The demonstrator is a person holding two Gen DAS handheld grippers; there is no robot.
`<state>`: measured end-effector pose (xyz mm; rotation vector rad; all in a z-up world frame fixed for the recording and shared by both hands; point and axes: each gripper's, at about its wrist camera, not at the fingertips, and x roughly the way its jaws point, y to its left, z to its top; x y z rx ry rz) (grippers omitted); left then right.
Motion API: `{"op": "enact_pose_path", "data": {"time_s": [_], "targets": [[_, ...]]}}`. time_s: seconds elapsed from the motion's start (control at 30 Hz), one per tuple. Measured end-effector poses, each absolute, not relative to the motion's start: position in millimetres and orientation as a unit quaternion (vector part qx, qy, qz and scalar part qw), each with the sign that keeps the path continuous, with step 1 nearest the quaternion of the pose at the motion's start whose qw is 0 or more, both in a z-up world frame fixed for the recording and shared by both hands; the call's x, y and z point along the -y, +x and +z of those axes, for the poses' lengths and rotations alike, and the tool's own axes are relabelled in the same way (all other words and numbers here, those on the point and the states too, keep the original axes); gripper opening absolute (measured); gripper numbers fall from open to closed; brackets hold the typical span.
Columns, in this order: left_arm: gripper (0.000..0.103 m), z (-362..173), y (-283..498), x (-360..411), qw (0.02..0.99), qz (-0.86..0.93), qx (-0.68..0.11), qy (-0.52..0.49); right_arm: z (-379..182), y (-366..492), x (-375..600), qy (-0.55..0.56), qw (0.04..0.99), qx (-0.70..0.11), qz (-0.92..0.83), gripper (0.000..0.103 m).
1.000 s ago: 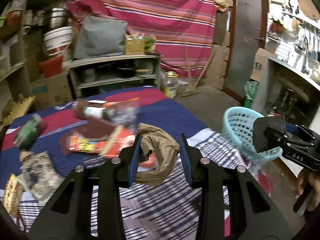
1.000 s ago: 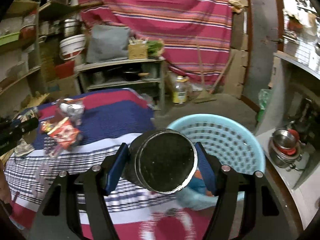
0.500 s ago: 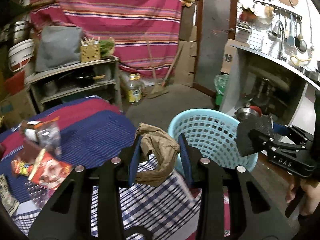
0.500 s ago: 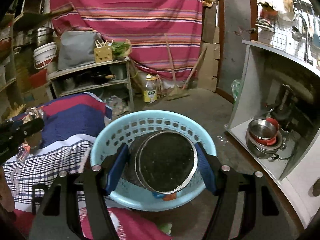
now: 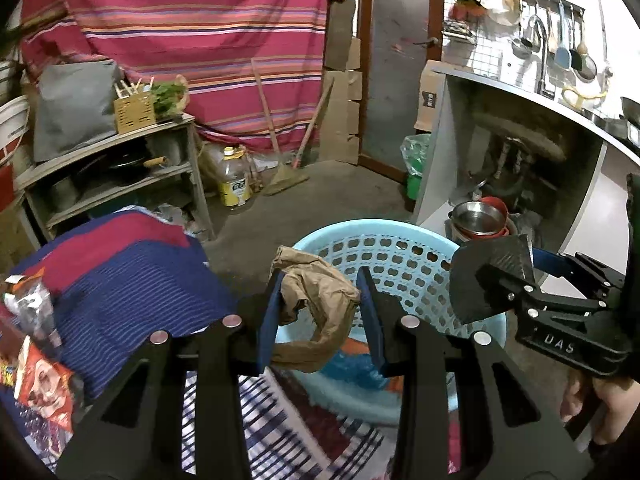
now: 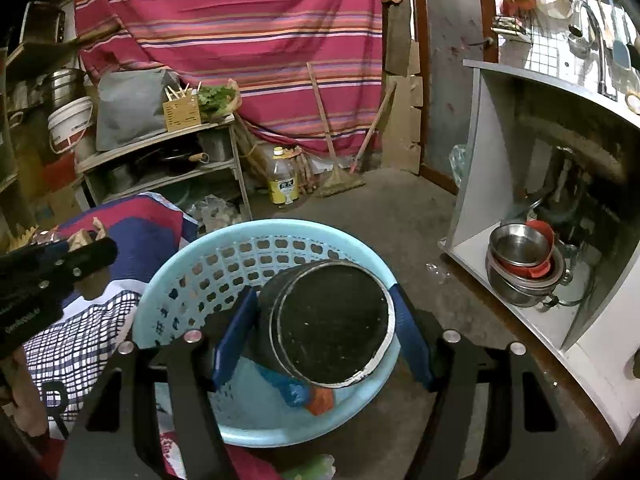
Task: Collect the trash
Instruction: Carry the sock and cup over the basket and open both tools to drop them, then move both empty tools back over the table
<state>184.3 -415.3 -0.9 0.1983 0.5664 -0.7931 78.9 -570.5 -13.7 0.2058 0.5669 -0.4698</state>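
- Striped red cloth [image 5: 192, 40] hangs behind a cluttered room, with the blue basket [image 6: 192, 280] on the floor.
- Left gripper [image 5: 318, 316] pinches a crumpled brown paper bag [image 5: 316, 300] above the basket's near rim.
- Right gripper [image 6: 324, 328] clamps a black can [image 6: 328, 320] over the basket.

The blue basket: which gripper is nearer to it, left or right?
Right. The right gripper holds a black can over the blue basket; the left gripper holds crumpled brown paper at its near edge.
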Motion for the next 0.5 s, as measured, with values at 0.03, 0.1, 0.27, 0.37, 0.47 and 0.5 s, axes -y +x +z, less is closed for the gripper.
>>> {"op": "enact_pose_path", "data": {"time_s": [0.03, 0.1, 0.27, 0.37, 0.47, 0.5], "targets": [[0.036, -2, 185, 420, 0.877, -0.383, -0.272, 0.096, -15, 79, 572, 0.101, 0.928, -0.277, -0.230, 0.067], [0.036, -3, 187, 428, 0.874, -0.390, -0.274, 0.097, -16, 79, 577, 0.104, 0.927, -0.277, -0.231, 0.067], [0.037, -4, 194, 444, 0.869, -0.398, -0.276, 0.102, -19, 80, 582, 0.106, 0.926, -0.278, -0.234, 0.067], [0.038, -2, 199, 446, 0.869, -0.398, -0.278, 0.097, -20, 80, 583, 0.106, 0.925, -0.280, -0.234, 0.067], [0.045, -2, 203, 443, 0.870, -0.394, -0.283, 0.091, -21, 82, 583, 0.106, 0.925, -0.281, -0.234, 0.067], [0.047, -2, 204, 442, 0.870, -0.393, -0.284, 0.089, -21, 82, 583, 0.106, 0.925, -0.281, -0.234, 0.067]]}}
